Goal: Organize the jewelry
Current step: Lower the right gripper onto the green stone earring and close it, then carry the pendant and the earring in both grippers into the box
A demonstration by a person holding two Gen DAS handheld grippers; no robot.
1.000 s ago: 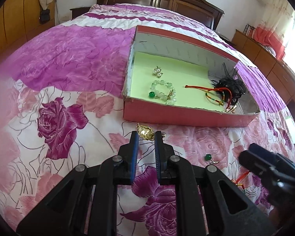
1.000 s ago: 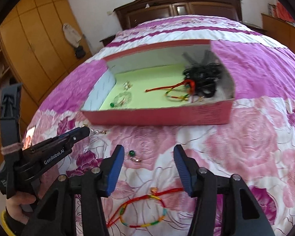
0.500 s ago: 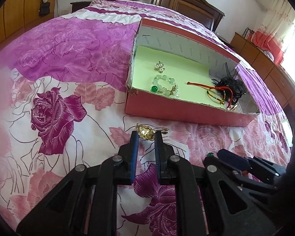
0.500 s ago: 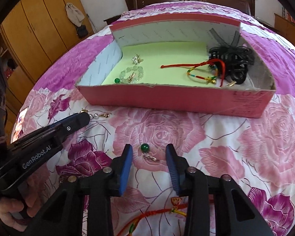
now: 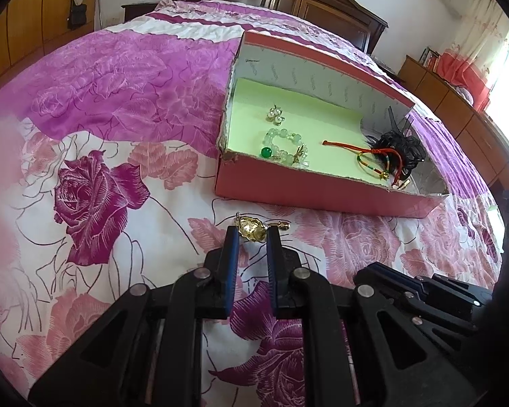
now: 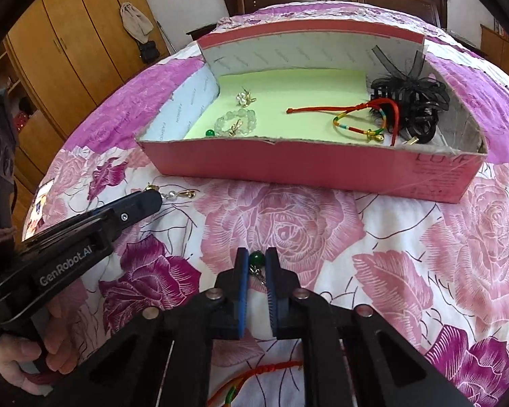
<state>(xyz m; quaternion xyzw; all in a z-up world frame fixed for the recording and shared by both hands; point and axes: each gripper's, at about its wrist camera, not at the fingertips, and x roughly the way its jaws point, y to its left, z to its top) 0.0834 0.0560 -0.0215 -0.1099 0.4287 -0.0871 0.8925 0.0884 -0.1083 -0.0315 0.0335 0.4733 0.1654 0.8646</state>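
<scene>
Jaws of my right gripper [image 6: 255, 260] have just been closing and now clamp the green bead earring [image 6: 256, 258], earlier ahead of them. My left gripper [image 5: 252, 235] stays pinched on the gold pendant [image 5: 251, 228].

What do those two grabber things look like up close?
Both are black plastic with silver rivets. The left gripper and the right gripper each have two fingers lined with blue pads. The left one's side reads "GenRobot.AI" in white.

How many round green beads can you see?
2: one round green bead sits between the right gripper fingers on the bedspread; another lies in the red cardboard box. Others may be hidden.
</scene>
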